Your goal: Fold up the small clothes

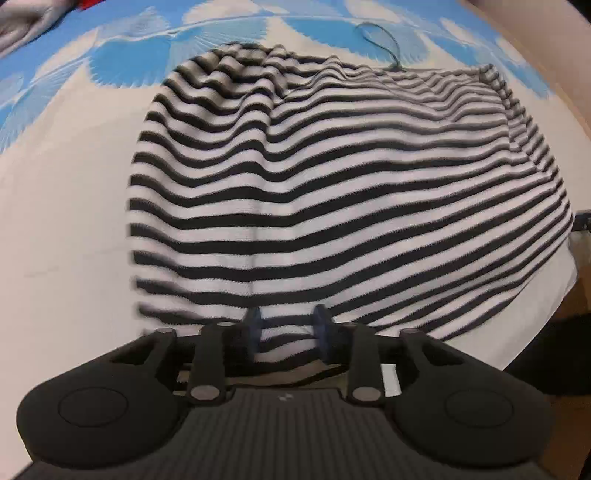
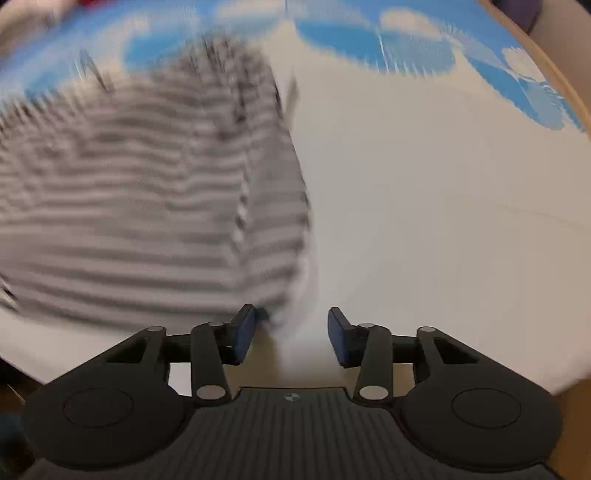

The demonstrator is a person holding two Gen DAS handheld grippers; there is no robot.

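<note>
A black-and-white striped garment (image 1: pixel 332 184) lies spread on the sheet, rumpled at its far left and with a folded edge along its right side. My left gripper (image 1: pixel 288 330) points down over its near hem. The jaws stand apart, the striped cloth lies flat between the blue pads, and they do not press it. In the right wrist view the same garment (image 2: pixel 147 203) is blurred and fills the left half. My right gripper (image 2: pixel 291 332) is open at the garment's near right corner. Its left pad (image 2: pixel 245 332) is close to the cloth edge, and only white sheet shows between the pads.
The surface is a white sheet with blue leaf shapes (image 1: pixel 66 203) (image 2: pixel 443 203). A thin dark cord (image 1: pixel 380 40) loops beyond the garment's far edge. Grey cloth (image 1: pixel 26 22) lies at the far left corner. A wooden edge (image 2: pixel 569 81) borders the right side.
</note>
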